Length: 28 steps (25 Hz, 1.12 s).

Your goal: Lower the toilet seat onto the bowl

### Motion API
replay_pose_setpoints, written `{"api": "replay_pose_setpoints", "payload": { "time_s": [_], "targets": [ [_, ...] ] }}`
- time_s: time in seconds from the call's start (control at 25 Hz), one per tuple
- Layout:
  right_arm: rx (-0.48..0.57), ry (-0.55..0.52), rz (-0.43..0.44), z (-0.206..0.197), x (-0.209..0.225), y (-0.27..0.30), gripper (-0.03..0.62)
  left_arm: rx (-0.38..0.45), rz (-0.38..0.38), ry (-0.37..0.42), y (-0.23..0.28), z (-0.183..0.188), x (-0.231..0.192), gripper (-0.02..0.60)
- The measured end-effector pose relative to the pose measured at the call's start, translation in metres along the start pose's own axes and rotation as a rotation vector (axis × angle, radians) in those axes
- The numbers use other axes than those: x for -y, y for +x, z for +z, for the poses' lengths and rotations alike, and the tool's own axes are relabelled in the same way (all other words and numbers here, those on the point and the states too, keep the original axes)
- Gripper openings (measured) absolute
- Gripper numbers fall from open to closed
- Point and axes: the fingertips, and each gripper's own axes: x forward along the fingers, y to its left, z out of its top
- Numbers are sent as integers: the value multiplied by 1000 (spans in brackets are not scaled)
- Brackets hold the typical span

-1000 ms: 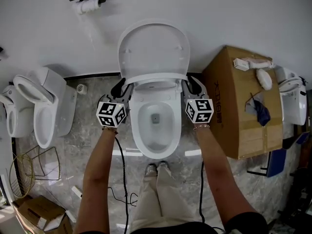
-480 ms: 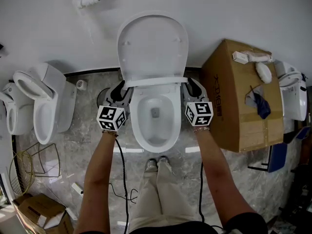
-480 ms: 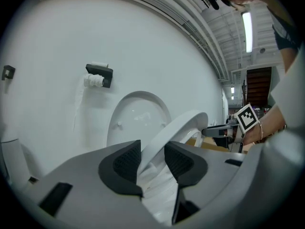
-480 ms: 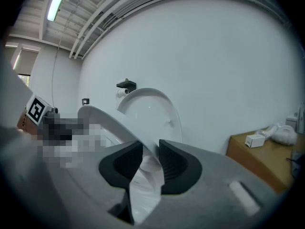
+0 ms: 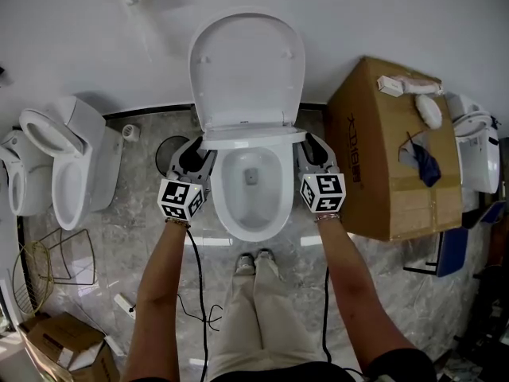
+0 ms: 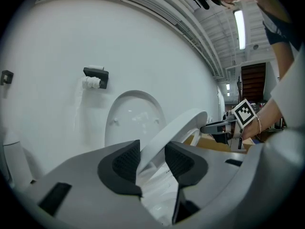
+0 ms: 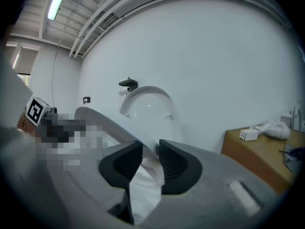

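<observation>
White plastic toilet seat sits part-way down, over the bowl but not on it. The head view foreshortens it to a thin band across the bowl's back edge, just below the upright lid. Only the gripper views show the tilt: in the left gripper view the seat slants up and to the right from the jaws, and in the right gripper view it slants up and to the left, with the lid standing behind it against the wall. The seat's long axis runs from the hinge end at the wall side toward the person, free front end raised clear of the rim. The left gripper is on the seat's left side and the right gripper on its right side. Close up, the left gripper has its jaws pinching the seat's edge, pads against it on both sides; the right gripper is clamped on the opposite edge the same way. Surroundings: cardboard box just right of the bowl, near the right forearm, with small white items and a blue cloth on top. A second toilet stands well to the left and a third beyond the box. Toilet paper holder on the wall left of the lid, wire basket on the grey stone floor. Nothing lies between seat and bowl.
</observation>
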Motion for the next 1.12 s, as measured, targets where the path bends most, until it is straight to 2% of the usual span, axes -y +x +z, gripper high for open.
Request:
{"api": "replay_pose_setpoints", "payload": {
  "time_s": [1.12],
  "targets": [
    [-18,24,-38,-67,-21,-64,101,-50,-19,133,-55,-66,49,150]
  ]
}}
